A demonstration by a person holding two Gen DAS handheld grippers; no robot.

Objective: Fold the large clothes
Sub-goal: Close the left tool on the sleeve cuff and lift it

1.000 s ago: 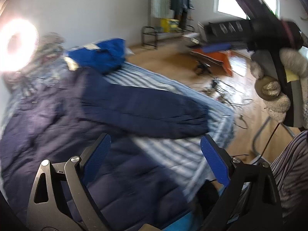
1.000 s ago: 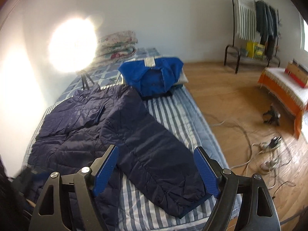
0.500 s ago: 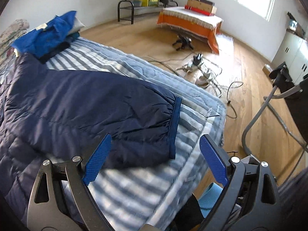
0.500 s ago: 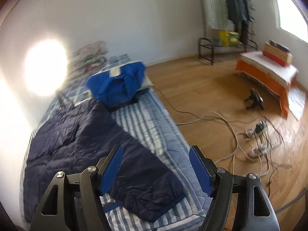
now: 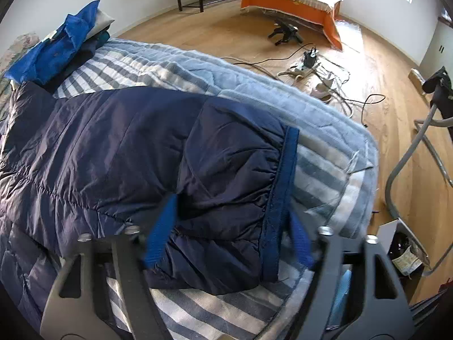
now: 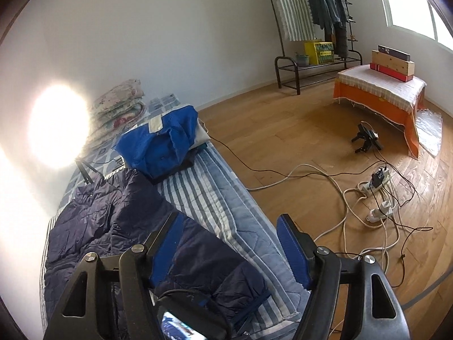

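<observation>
Navy quilted jacket [image 5: 119,153] lies spread on the striped mattress [image 5: 317,170], one sleeve reaching toward the near corner. It looks light, puffy and slick; the ribbed cuff [image 5: 279,195] seems the firmest hold. The left gripper [image 5: 226,235] straddles that cuff, jaws apart. The right gripper [image 6: 229,252] hovers above, jaws apart. Beyond: wooden floor [image 6: 283,141], power cables [image 6: 368,198].

Jacket [image 6: 119,226] spread on mattress [image 6: 226,198], folded clothes pile [image 6: 161,147] behind it, cables [image 6: 376,198] on floor right
</observation>
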